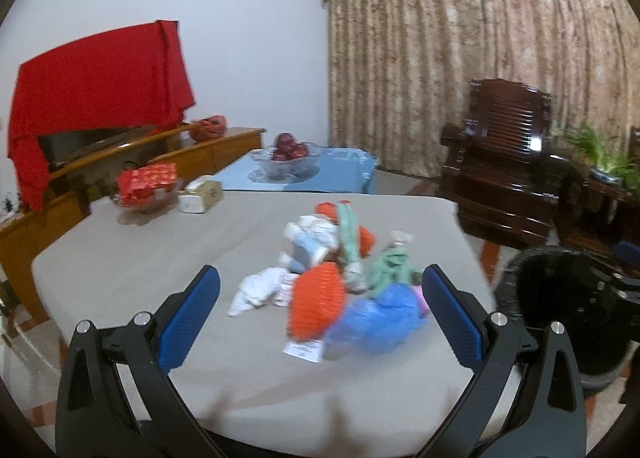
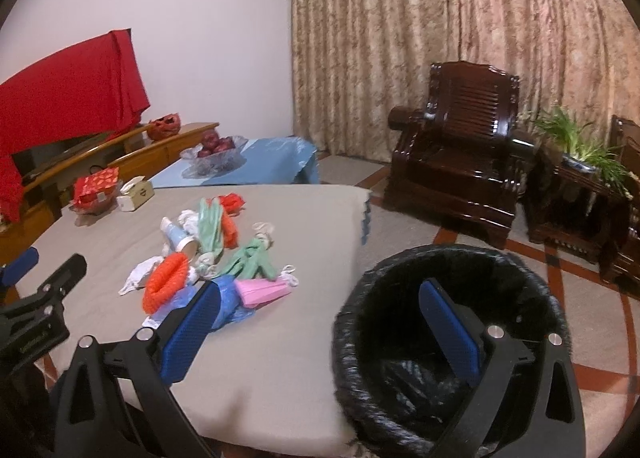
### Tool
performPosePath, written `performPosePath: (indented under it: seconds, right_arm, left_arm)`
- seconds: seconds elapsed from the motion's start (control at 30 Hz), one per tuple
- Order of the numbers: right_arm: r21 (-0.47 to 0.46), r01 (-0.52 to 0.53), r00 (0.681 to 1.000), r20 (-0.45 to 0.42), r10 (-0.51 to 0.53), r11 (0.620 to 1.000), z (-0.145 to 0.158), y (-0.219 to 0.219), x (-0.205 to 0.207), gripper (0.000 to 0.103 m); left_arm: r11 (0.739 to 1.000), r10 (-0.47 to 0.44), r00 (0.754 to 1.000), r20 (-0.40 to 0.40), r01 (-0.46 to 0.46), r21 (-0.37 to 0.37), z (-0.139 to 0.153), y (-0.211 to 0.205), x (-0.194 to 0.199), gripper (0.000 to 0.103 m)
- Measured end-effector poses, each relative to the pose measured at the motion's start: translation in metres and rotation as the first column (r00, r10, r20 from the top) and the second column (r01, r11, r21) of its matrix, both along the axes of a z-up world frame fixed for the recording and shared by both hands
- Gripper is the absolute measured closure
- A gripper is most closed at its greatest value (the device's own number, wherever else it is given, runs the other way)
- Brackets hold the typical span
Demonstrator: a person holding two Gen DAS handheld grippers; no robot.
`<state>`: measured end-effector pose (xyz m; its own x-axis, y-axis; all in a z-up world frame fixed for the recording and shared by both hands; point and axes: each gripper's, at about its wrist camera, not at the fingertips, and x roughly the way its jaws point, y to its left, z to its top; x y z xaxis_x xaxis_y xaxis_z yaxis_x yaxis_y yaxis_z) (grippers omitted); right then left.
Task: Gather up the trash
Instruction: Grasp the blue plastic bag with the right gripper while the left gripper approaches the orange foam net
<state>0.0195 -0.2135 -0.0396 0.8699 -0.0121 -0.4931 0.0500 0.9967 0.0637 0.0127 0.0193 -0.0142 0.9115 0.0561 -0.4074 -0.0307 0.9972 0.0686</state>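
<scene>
A heap of trash lies on the grey table [image 1: 128, 258]: an orange foam net [image 1: 318, 304], a blue plastic bag [image 1: 380, 318], white tissue [image 1: 260, 292], a green glove [image 1: 390, 266] and a paper cup [image 1: 306, 248]. My left gripper [image 1: 320, 286] is open above the table, its blue pads either side of the near trash, holding nothing. In the right wrist view the same heap shows the orange net [image 2: 166, 284], a pink paper piece [image 2: 262, 292] and the cup [image 2: 180, 240]. My right gripper [image 2: 320, 298] is open and empty, between table edge and the black-lined bin [image 2: 452, 338].
A tissue box [image 1: 202, 196] and a red gift pack [image 1: 146, 182] sit at the table's far left. A glass bowl of red fruit [image 1: 288, 158] stands on a blue-covered table behind. A dark wooden armchair [image 2: 456, 146] and a plant [image 2: 576, 146] stand to the right.
</scene>
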Motion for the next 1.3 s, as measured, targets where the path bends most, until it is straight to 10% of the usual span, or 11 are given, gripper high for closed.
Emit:
performPosePath:
  seconds: [0.87, 1.1, 1.3]
  right_arm:
    - [0.043, -0.248, 0.941, -0.225, 0.252, 0.968, -0.119, 0.124, 0.119, 0.038]
    - [0.103, -0.337, 0.898, -0.263, 0.353, 0.936, -0.133, 0.131, 0.124, 0.084]
    - [0.103, -0.349, 0.914, -0.184, 0.362, 0.932, -0.106, 0.119, 0.112, 0.087]
  left_arm:
    - [0.995, 0.095, 0.983, -0.154, -0.095, 0.008, -0.089, 0.088, 0.053, 0.005]
    - [0.996, 0.091, 0.982, -0.168, -0.093, -0.001, -0.093, 0.090, 0.057, 0.005]
    - [0.997, 0.071, 0.981, -0.179, -0.074, -0.011, -0.092, 0.084, 0.061, 0.005]
